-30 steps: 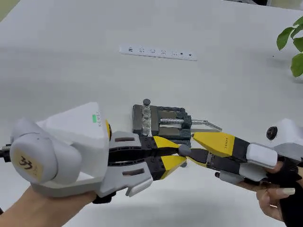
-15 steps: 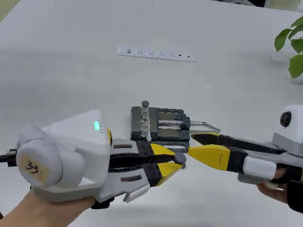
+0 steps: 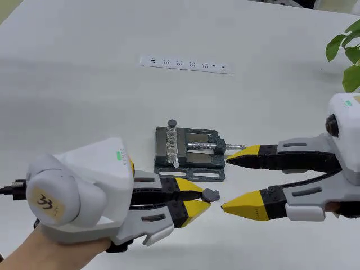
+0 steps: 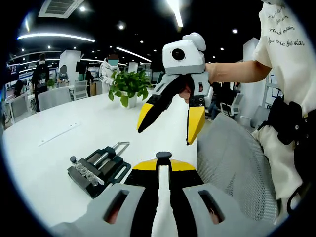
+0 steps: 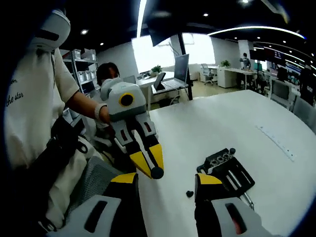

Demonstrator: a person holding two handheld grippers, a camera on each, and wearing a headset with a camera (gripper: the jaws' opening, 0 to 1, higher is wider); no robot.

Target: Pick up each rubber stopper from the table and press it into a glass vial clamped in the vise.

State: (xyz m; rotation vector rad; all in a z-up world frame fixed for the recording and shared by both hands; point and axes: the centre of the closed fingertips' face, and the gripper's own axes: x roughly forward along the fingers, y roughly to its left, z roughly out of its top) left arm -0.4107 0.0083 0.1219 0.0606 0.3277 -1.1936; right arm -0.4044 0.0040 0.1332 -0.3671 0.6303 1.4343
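**Cut off, covered, too small**

The head view's right edge is cutting off the plant (image 3: 344, 53) and the body of the right gripper (image 3: 225, 184). The left gripper (image 4: 163, 165) is covering the lower part of the rubber stopper (image 4: 163, 155) in its own view. A dark speck (image 5: 189, 193) on the counter (image 5: 256, 113), in the right gripper view, is showing too small to identify.

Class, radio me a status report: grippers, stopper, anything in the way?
Left gripper shut on rubber stopper. Right gripper open, empty. Vise holds vials, one already stoppered. Nothing over the vials.
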